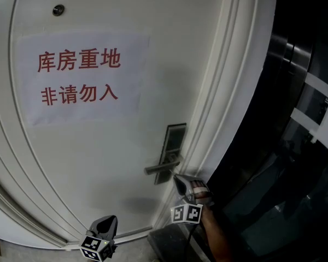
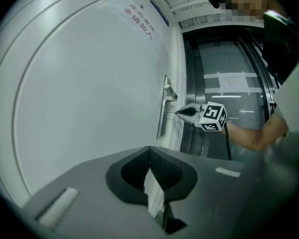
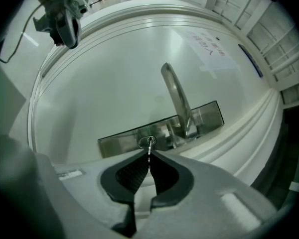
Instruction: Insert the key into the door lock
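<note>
Red print "库房重地 非请勿入" is read on the paper sign (image 1: 82,78) stuck on the door (image 1: 87,162).

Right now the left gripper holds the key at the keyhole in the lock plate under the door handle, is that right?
No, it is the right gripper that holds the key at the keyhole in the lock plate under the door handle, as the right gripper view shows. The left gripper hangs lower, away from the lock.

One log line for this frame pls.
right tool: shut on key | key: tip at keyhole, depth unclear | left tool: shut, low, clear of lock plate | stage: inserting
</note>
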The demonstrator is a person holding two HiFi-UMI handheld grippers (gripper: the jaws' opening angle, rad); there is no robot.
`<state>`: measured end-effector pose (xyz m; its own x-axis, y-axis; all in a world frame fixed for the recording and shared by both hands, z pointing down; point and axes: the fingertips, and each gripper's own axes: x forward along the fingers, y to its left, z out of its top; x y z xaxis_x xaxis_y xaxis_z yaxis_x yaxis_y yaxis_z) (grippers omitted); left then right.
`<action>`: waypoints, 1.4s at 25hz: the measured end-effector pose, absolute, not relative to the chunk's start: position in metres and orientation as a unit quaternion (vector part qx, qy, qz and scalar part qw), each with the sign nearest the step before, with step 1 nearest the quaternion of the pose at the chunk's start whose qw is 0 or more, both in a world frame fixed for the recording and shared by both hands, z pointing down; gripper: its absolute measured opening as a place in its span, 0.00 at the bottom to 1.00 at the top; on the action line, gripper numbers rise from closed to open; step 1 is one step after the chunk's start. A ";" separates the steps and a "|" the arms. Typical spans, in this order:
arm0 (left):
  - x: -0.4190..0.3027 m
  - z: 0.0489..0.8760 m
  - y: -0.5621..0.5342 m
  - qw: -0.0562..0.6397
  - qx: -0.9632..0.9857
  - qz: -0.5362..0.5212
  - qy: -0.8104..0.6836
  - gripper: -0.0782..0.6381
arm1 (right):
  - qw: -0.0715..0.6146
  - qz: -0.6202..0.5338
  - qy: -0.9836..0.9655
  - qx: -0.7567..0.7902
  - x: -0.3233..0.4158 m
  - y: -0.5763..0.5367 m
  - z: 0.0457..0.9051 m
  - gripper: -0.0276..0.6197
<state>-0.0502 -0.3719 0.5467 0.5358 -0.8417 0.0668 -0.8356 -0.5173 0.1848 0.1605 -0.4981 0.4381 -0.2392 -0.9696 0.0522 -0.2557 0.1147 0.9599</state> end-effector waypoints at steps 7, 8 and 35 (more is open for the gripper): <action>-0.054 0.548 -0.371 0.100 0.870 -0.015 -0.482 0.11 | 0.406 -0.476 -0.617 0.477 0.160 -0.498 0.439 0.06; -0.054 0.548 -0.370 0.100 0.870 -0.015 -0.482 0.11 | 0.408 -0.477 -0.615 0.477 0.159 -0.498 0.439 0.06; -0.064 0.536 -0.368 0.098 0.872 -0.020 -0.478 0.11 | 0.459 -0.516 -0.546 0.474 0.149 -0.502 0.441 0.06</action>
<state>-0.0638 -0.3684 0.5361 0.5416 -0.8386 0.0583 -0.8306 -0.5231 0.1910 0.1491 -0.5017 0.4409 -0.1280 -0.9917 0.0115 -0.0433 0.0172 0.9989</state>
